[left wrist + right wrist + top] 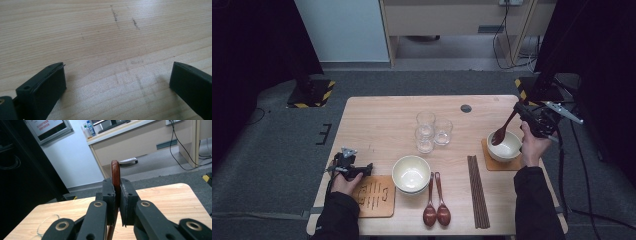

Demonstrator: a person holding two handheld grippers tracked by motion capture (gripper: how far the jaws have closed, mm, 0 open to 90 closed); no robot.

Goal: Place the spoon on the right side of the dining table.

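Reddish wooden spoon [503, 131] clenched by its handle in right tool [526, 116], bowl end dipping into white bowl [507, 148] on the coaster [488, 161]. Lower gently, release once resting. Left tool [362, 170] released, idle on counter [382, 125].

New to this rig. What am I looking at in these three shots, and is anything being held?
No robot arm: a person holds a two-jaw gripper in each hand. The high view looks down on the table; the other two cameras ride on the grippers. The right gripper is shut on a brown spoon, bowl end dipping into the white bowl on a coaster. The left gripper is open over bare wood. Also laid out: three glasses, stacked bowls, two spoons, chopsticks, a mat.
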